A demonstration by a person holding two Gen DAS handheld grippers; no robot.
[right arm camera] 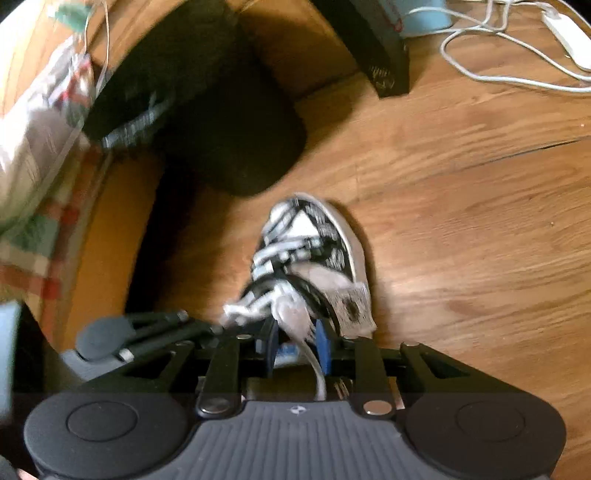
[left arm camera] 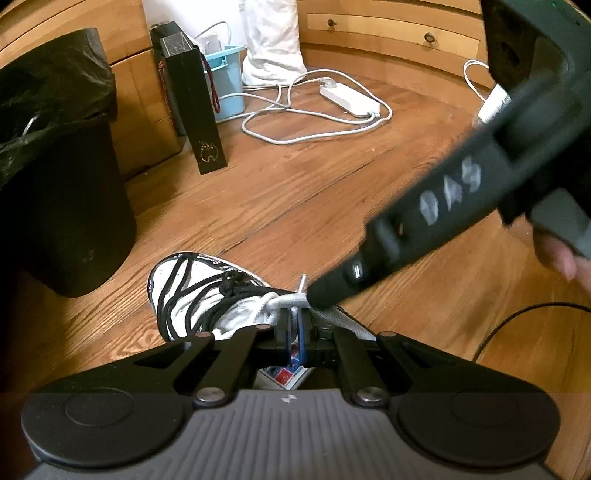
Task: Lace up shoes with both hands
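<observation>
A white shoe with black trim lies on the wooden floor, its toe pointing away from me. My left gripper is low over the shoe's opening, its blue pads shut on a white lace. My right gripper reaches in from the upper right, and its fingertip meets that same lace bundle. In the right wrist view the shoe is blurred. The right gripper stands open with a loop of white lace between its blue pads; one strand trails back toward the camera. The left gripper comes in from the left.
A black lined bin stands close on the left of the shoe. Behind it are a black paper bag, a blue bucket and wooden drawers. A white power strip with looped cables lies further back. A black cable runs at right.
</observation>
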